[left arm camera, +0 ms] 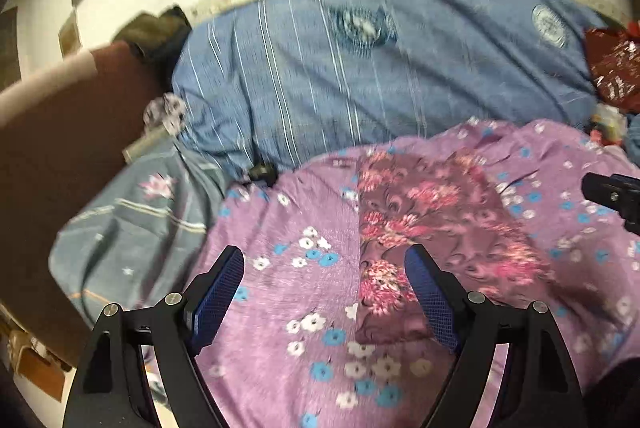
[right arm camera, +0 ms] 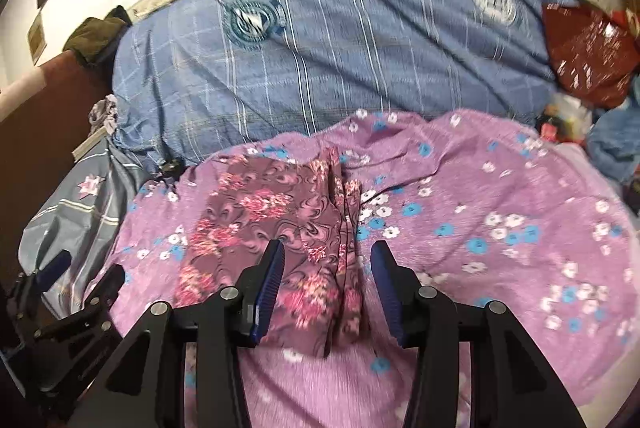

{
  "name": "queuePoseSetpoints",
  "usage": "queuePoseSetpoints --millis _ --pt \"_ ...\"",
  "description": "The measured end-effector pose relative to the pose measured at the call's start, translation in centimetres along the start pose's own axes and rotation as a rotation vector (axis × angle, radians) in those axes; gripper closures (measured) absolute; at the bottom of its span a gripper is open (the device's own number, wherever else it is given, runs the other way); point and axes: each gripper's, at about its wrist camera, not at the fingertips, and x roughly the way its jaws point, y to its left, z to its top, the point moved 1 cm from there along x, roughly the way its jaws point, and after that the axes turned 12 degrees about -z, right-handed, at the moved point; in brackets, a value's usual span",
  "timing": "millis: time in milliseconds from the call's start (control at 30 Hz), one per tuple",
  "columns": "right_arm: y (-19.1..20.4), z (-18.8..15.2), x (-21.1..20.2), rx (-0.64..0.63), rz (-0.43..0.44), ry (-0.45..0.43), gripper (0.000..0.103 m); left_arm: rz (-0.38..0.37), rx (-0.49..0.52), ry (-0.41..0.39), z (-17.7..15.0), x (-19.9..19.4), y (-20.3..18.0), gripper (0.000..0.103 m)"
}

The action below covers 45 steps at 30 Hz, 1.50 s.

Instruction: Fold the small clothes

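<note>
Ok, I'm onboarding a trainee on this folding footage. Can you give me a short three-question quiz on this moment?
1. True or false: the left gripper is clamped on the maroon floral garment.
2. What does the garment lie on? A) blue striped duvet B) purple flowered sheet C) bare floor
3. Which colour are the right gripper pads?

Key: 1 false, both grippers are open and empty; 2 B; 3 blue.

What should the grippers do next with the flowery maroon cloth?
Probably lower both and pinch its near edge for another fold. The maroon cloth lies flat on the purple sheet, and the left gripper and right gripper are open, holding nothing.
</note>
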Motion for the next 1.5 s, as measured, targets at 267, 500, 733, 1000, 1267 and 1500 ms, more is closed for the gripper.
queuePoseSetpoints --millis 267,500,733,1000,1267,1500 --pt "0.8 -0.4 -9.7 -0.076 -0.034 -0.135 0.049 0.006 -0.031 -0.144 -1.7 -12.1 -0.2 0.018" --pt "1.5 -0.6 -15.3 -0.098 -0.046 -0.225 0.046 0.001 -0.056 -0.194 -2.7 -17.6 0.0 0.016" --pt "2.0 -0.6 -19.0 -0.119 -0.075 -0.316 0.042 -0.014 -0.070 -0.230 -2.9 -20.5 0.6 0.012" --pt "2.2 -0.7 -20.5 -0.121 -0.094 -0.364 0.041 -0.026 -0.088 -0.243 -2.5 -21.2 1.7 0.012" --pt "2.3 -0.7 -20.1 -0.123 -0.107 -0.369 0.040 -0.022 -0.096 -0.234 -2.1 -20.3 2.2 0.012" --pt "2.2 -0.9 -19.6 -0.121 -0.122 -0.361 0.040 -0.023 -0.103 -0.231 -2.1 -19.8 1.9 0.012"
